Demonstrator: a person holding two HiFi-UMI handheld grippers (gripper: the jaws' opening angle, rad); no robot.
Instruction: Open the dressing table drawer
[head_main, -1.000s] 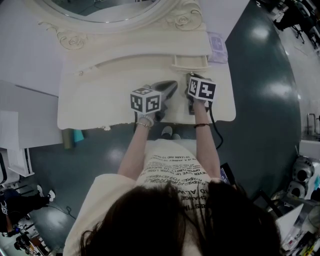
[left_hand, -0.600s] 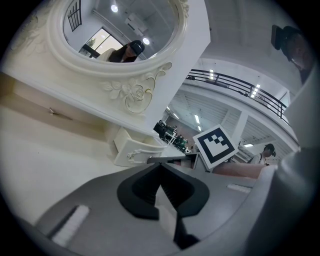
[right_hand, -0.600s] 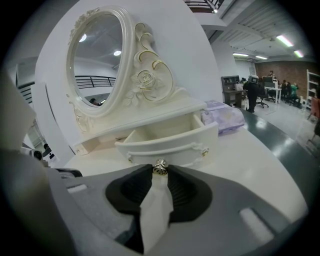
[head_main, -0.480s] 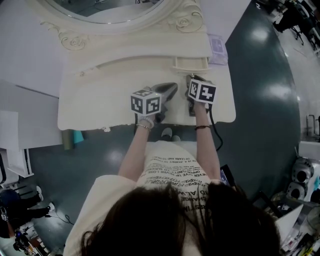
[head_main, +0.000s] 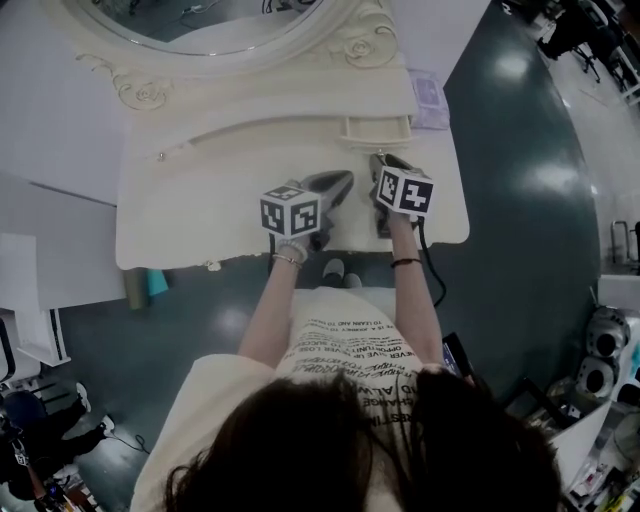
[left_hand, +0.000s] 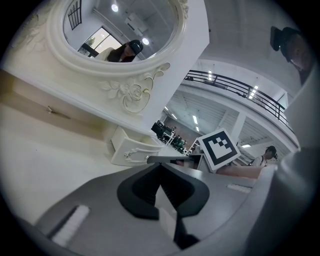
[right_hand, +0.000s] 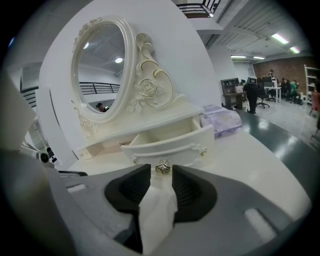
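Observation:
The cream dressing table (head_main: 200, 200) has a small drawer (head_main: 378, 128) at its back right, pulled out and showing its hollow inside (right_hand: 170, 142). Its gold knob (right_hand: 162, 167) sits right at the tips of my right gripper (right_hand: 161, 170), between the two jaws. The jaws have just been opening and the pads stand clear of the knob on both sides. From the head view, the right gripper (head_main: 382, 165) points at the drawer front. My left gripper (head_main: 345, 180) rests over the tabletop beside it, jaws together and holding nothing (left_hand: 160, 164).
An oval mirror (head_main: 210, 20) in a carved frame stands behind the drawer. A purple packet (head_main: 432, 95) lies at the table's back right corner. The tabletop's front edge (head_main: 290, 250) is close to the person's body. Dark floor surrounds the table.
Both grippers keep their places at the drawer. The head view has shifted slightly, and nothing else has visibly moved.

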